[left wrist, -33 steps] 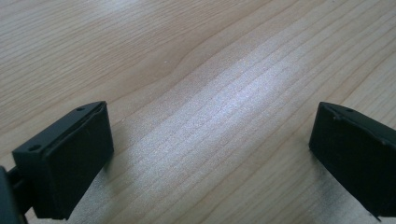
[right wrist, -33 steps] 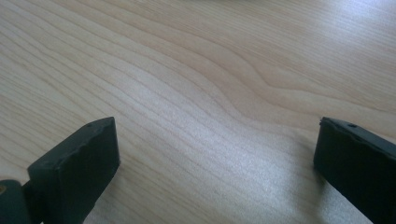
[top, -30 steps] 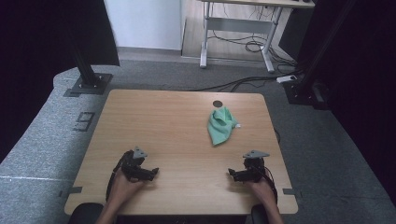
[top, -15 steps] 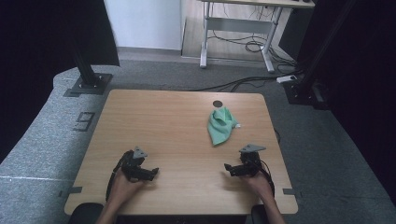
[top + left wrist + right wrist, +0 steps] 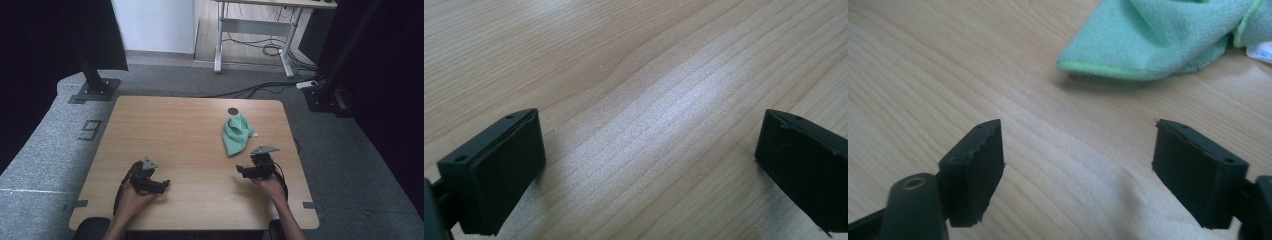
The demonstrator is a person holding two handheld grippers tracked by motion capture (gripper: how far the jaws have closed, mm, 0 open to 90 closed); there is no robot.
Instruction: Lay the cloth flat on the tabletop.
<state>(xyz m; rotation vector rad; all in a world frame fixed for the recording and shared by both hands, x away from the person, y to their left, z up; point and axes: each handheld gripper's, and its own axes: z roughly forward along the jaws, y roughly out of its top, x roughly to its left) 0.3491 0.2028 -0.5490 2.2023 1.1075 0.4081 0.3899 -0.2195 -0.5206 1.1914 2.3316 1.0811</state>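
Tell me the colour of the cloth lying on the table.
The cloth is mint green; the right gripper view shows it best.

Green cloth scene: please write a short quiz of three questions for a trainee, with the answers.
1. True or false: the green cloth lies flat and fully spread out.
2. Which gripper is nearer the cloth: A) left gripper B) right gripper?
3. What is between the right gripper's jaws?

Key:
1. False; it lies crumpled on the table.
2. B.
3. Nothing; the jaws stand apart over bare wood, short of the cloth, and they have just been closing.
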